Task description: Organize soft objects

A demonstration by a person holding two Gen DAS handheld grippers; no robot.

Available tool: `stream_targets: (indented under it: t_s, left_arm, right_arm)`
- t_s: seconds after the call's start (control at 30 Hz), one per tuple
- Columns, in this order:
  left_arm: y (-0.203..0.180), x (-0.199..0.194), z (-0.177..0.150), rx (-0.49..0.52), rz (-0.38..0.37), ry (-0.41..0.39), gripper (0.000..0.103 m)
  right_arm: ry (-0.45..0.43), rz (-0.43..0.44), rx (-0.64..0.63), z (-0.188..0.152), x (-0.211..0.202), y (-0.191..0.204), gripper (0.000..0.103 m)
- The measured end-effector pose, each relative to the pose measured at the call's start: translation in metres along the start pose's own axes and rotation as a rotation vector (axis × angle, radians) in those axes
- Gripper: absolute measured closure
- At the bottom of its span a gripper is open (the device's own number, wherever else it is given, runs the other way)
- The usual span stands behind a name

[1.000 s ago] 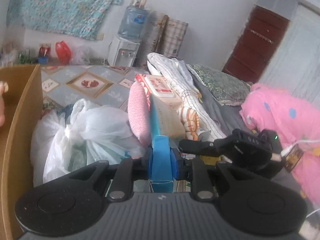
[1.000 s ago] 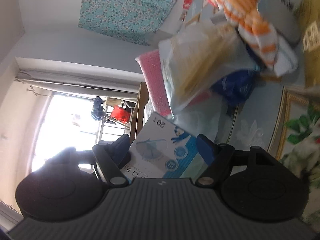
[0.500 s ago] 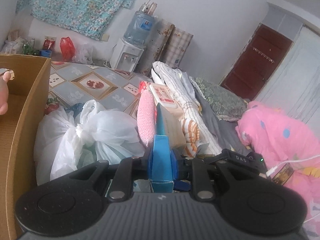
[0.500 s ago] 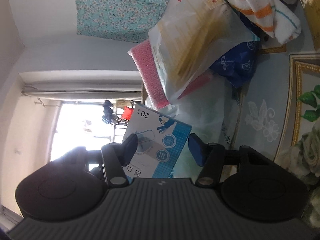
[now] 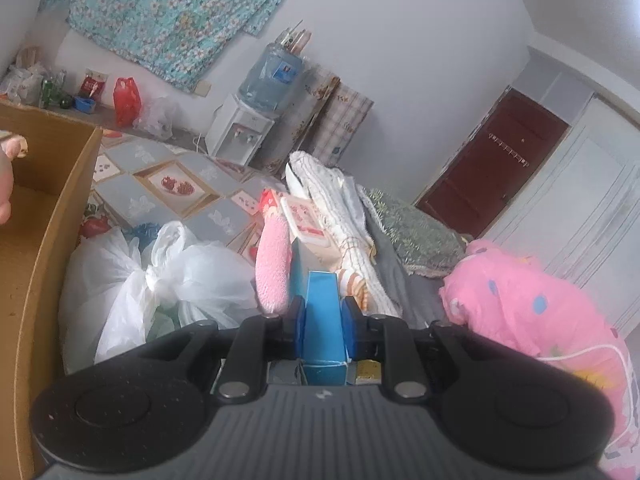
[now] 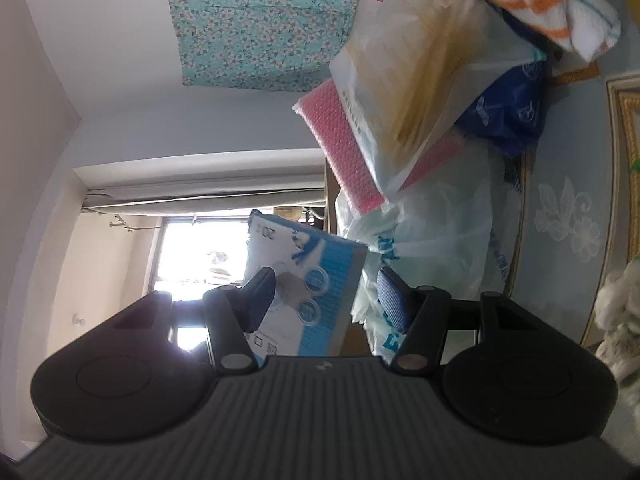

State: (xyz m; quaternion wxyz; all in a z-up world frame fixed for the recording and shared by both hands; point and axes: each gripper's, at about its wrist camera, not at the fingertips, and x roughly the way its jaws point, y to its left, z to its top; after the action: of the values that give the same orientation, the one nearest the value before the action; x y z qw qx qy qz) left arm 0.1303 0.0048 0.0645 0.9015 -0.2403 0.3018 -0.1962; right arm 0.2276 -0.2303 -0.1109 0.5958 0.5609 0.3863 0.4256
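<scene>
Cardboard box (image 5: 44, 240) far left, white bags (image 5: 160, 276) beside it. Left claw (image 5: 323, 316) clamps blue box (image 5: 323, 320) edge-on. Right claw (image 6: 326, 292) half-wide, jaws just narrowed, straddling same box, right pad w/ a gap.

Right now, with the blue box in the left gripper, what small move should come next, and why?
Probably close the right gripper fully on the blue box. Its jaws have just been closing around it, yet one pad stands clear. The left gripper already clamps its narrow edge.
</scene>
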Motion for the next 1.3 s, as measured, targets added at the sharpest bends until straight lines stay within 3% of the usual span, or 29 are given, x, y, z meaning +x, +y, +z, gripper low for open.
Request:
stream_targets:
  t_s: [0.2,0.37,0.7,0.97,1.13,1.3]
  left_arm:
    - [0.0,-0.006,-0.001,0.004,-0.005,-0.011,0.082]
    - [0.005,-0.018,-0.002,0.006,-0.024,-0.018,0.082]
    - [0.007,-0.053,0.009,0.056,0.066,-0.047,0.081]
    - [0.026,-0.096,0.038,0.063,0.216,-0.117,0.08]
    - [0.057,-0.121,0.065,0.031,0.337,-0.168,0.079]
    - [0.096,-0.126,0.09,-0.031,0.405,-0.159,0.079]
  right_arm:
    - [-0.017,0.009,-0.069,-0.008,0.0,0.017,0.048]
    - [-0.042,-0.029,-0.145,-0.013,-0.001,0.033,0.062]
    - [-0.011,-0.073,-0.279,-0.018,0.029,0.074,0.066]
    - [0.101,-0.124,-0.396,-0.018,0.111,0.127,0.066]
    - [0.201,-0.19,-0.46,-0.018,0.178,0.152,0.066]
    - [0.258,-0.255,-0.507,-0.018,0.253,0.168,0.066]
